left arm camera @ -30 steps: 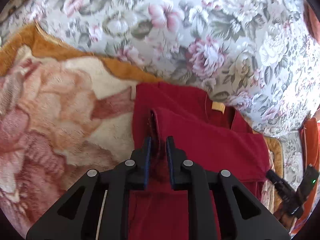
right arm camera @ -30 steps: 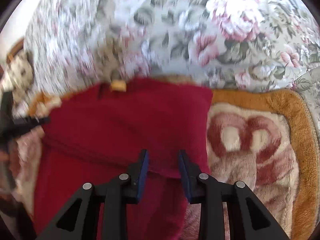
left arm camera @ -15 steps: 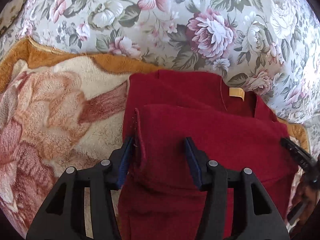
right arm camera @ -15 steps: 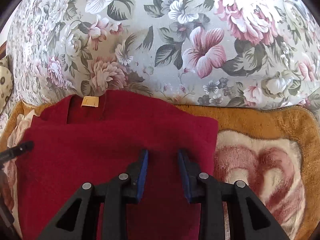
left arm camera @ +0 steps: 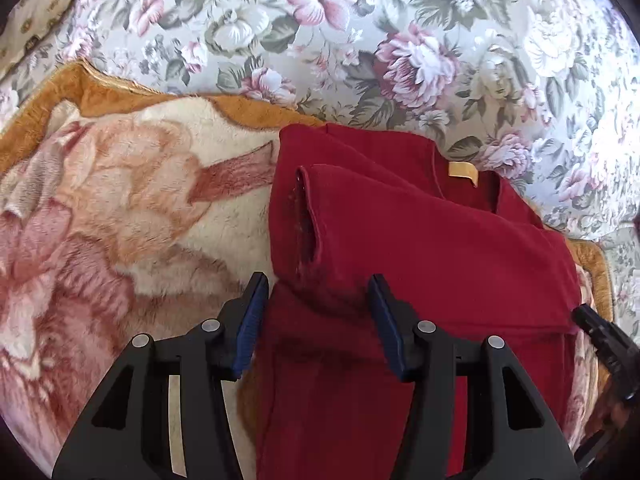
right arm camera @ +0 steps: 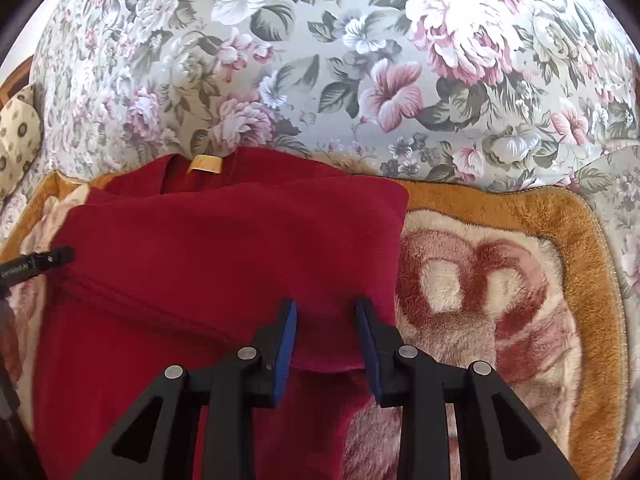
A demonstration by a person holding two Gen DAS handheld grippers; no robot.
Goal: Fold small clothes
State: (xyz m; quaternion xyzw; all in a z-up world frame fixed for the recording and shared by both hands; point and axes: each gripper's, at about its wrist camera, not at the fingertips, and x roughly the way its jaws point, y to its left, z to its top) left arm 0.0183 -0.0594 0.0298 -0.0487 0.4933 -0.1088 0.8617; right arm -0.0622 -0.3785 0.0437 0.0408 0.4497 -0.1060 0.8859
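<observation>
Release is what has changed: 1 second ago the left tool [left arm camera: 316, 316] was pinched shut on the cuff of the red garment [left arm camera: 400, 248], and now its 2 blue pads are spread wide apart, with the sleeve edge lying loose between them. Half a second ago the pads were already parted, so the cloth has been let go and left where it was laid. The right tool [right arm camera: 326, 336] is held with its pads moderately apart over the near right edge of the folded layer; cloth sits between them, but no clamping is seen.

The garment is spread on the plush blanket [left arm camera: 120, 208], its yellow neck label [left arm camera: 462, 172] at the far side against the floral cushion [left arm camera: 360, 40]. A sleeve has been laid across the chest toward the left, and the right side is turned in to a straight edge.

The sideways folds are judged done. A fold of the near hem up toward the collar is probably left, and a fresh grip lower on the garment would be needed.
</observation>
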